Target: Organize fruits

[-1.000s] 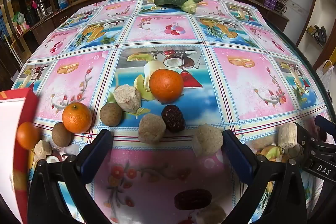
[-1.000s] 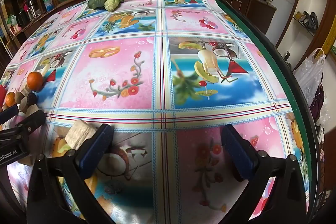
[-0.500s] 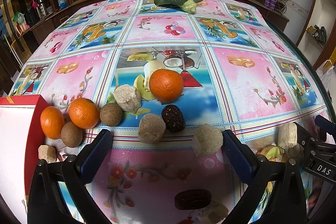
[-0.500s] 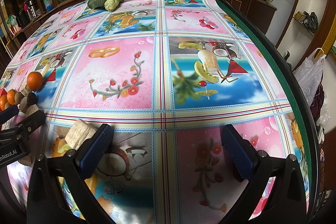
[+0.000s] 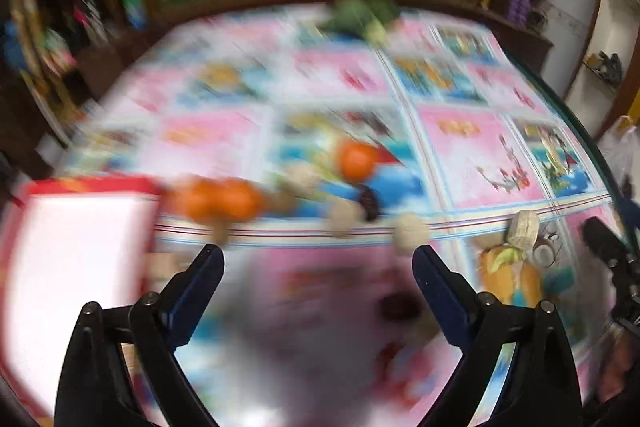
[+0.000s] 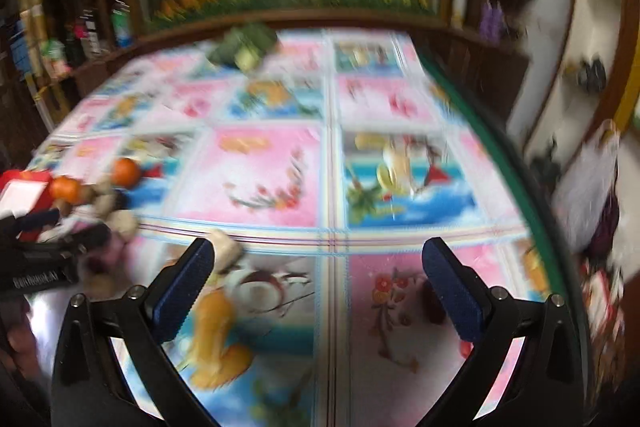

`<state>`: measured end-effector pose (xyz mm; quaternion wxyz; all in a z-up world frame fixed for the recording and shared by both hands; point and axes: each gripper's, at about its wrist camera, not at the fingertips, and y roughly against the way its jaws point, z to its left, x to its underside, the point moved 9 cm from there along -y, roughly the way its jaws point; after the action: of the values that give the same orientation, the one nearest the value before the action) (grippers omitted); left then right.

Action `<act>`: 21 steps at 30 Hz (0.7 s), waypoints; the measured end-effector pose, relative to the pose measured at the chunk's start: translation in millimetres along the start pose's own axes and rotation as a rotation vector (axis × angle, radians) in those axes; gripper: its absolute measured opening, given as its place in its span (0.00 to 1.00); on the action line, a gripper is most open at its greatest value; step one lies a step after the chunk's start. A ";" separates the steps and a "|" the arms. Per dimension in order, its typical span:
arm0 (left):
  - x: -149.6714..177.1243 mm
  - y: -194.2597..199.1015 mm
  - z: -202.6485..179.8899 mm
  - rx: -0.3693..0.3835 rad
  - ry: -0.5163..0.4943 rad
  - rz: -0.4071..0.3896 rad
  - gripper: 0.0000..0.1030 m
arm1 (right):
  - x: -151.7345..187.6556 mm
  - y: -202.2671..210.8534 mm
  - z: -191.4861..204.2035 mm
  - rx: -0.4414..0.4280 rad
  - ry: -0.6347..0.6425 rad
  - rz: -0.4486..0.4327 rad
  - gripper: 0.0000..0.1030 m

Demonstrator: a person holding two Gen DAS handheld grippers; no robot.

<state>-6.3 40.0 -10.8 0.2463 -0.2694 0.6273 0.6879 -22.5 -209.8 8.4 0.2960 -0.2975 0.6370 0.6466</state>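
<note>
Blurred tablecloth (image 5: 480, 163) carries oranges (image 5: 220, 203) beyond both grippers' empty, wide-spread jaws.

Orange fruits (image 5: 218, 202) beside a red-rimmed white box (image 5: 76, 247) on a pink-and-blue pictured tablecloth (image 5: 480, 163)
</note>
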 end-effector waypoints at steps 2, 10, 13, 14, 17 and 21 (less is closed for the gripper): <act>2.3 32.7 22.9 -0.052 -0.005 -0.098 0.99 | -2.8 22.1 13.3 -0.059 0.011 -0.061 1.00; 22.5 69.2 78.5 -0.162 -0.033 -0.179 1.00 | 0.0 26.5 91.9 -0.257 0.023 -0.046 1.00; 15.6 59.9 89.5 -0.159 -0.038 -0.152 1.00 | -8.4 16.6 114.8 -0.273 0.061 -0.013 1.00; 11.7 60.4 92.5 -0.154 -0.040 -0.148 1.00 | -13.6 11.5 121.9 -0.288 0.069 0.008 1.00; 2.0 58.8 94.6 -0.149 -0.090 -0.151 1.00 | -33.9 -8.2 141.3 -0.328 0.061 0.060 1.00; -9.4 28.5 109.1 -0.132 -0.092 -0.076 0.99 | -54.7 -47.4 162.5 -0.381 0.042 0.154 0.87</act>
<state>-25.4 146.1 23.7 0.2824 -0.2767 0.5578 0.7297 47.8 -46.8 21.2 0.1706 -0.3121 0.5299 0.7699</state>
